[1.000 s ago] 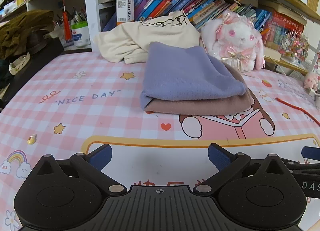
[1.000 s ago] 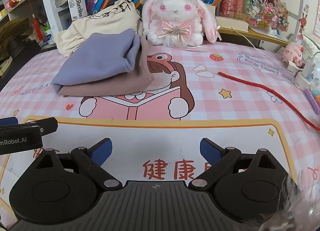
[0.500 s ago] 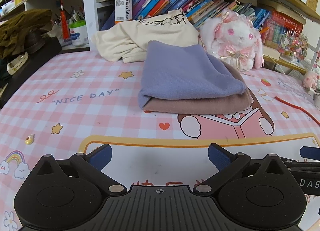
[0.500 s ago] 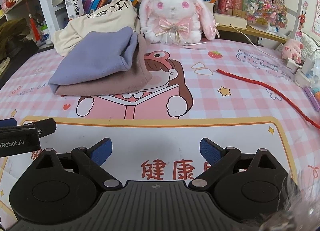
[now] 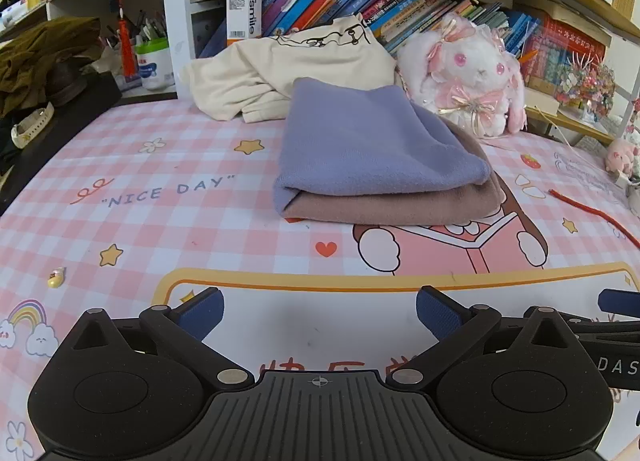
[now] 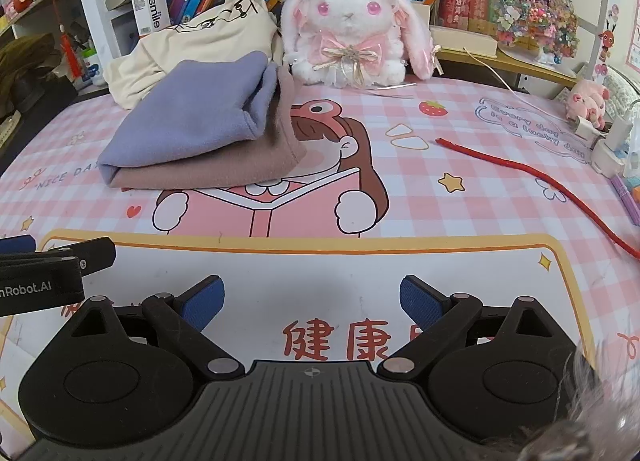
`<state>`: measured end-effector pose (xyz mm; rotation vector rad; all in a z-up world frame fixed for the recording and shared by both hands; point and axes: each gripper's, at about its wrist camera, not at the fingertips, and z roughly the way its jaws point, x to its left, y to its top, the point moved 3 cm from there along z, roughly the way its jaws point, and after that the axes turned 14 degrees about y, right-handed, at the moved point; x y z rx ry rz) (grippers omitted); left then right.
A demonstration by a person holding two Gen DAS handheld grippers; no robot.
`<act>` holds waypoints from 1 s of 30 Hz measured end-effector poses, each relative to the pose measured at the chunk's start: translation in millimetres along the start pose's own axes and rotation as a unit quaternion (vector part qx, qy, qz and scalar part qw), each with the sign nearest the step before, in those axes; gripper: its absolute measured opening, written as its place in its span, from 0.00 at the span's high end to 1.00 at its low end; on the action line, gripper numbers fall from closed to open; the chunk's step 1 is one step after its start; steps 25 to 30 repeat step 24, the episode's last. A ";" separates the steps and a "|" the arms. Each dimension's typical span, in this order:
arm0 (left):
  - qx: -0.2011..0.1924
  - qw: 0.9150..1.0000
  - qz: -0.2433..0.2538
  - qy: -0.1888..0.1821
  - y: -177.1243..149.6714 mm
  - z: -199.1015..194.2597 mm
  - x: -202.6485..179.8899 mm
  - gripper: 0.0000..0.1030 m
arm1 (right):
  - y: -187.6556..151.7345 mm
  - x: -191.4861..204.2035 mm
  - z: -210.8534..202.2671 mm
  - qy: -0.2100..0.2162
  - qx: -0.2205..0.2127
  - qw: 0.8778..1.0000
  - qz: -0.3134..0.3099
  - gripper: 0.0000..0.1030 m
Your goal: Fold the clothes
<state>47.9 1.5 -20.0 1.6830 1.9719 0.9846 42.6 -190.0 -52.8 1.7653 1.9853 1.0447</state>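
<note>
Tongs — left tongs (image 5: 319, 311) and right tongs (image 6: 311, 301) — gape empty; folded lavender garment (image 5: 372, 145) stacks on mauve garment (image 5: 400, 207) at twelve o'clock, cream sweatshirt (image 5: 288, 65) unfolded behind.

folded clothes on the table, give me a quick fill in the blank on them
1. The purple cloth lies on top of the ____ cloth.
2. Behind the stack sits an unfolded ____ garment.
3. Both the left gripper and right gripper are ____ and hold nothing.
4. The plush toy is a ____.

Missing words: brown; cream; open; rabbit
</note>
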 end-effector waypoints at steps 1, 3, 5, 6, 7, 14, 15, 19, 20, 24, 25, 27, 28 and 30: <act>0.000 1.000 0.000 0.000 -0.1 -0.1 0.0 0.00 | -0.2 0.1 0.1 0.000 0.000 1.000 0.000 0.08; 0.000 1.000 0.000 0.000 0.0 -0.3 0.5 0.00 | -0.8 0.0 0.3 0.000 0.001 1.000 0.000 0.08; -0.001 1.000 0.000 0.000 -0.2 -0.5 0.5 0.00 | -1.3 -0.1 0.4 0.000 0.001 1.000 0.001 0.08; -0.001 1.000 0.001 0.000 -0.4 -0.6 0.4 0.00 | -1.7 0.0 0.4 0.000 0.001 1.000 0.001 0.08; -0.001 1.000 0.001 0.000 -0.4 -0.6 0.2 0.00 | -2.0 0.1 0.5 0.000 0.002 1.000 0.001 0.08; -0.003 1.000 0.002 -0.003 -1.5 -3.3 -0.7 0.00 | -4.2 0.7 1.2 0.001 0.007 1.000 0.000 0.08; -0.003 1.000 0.003 -0.002 -1.8 -3.5 -0.9 0.00 | -4.6 0.9 1.4 0.001 0.008 1.000 0.000 0.08; 0.001 1.000 0.002 -0.001 -2.4 -3.3 -0.6 0.00 | -6.9 1.7 1.9 0.002 0.012 1.000 -0.002 0.08; 0.002 1.000 0.002 -0.001 -2.7 -3.0 -0.6 0.00 | -7.5 1.6 2.1 0.002 0.013 1.000 -0.002 0.08; 0.005 1.000 0.001 -0.001 -3.8 -1.7 -0.9 0.00 | -9.8 0.7 2.7 0.001 0.016 1.000 0.001 0.08; 0.005 1.000 0.001 -0.001 -3.8 -1.7 -0.9 0.00 | -9.8 0.7 2.7 0.001 0.016 1.000 0.001 0.08; 0.005 1.000 0.001 -0.001 -3.8 -1.7 -0.9 0.00 | -9.8 0.7 2.7 0.001 0.016 1.000 0.001 0.08; 0.005 1.000 0.001 -0.001 -3.8 -1.7 -0.9 0.00 | -9.8 0.7 2.7 0.001 0.016 1.000 0.001 0.08; 0.005 1.000 0.001 -0.001 -3.8 -1.7 -0.9 0.00 | -9.8 0.7 2.7 0.001 0.016 1.000 0.001 0.08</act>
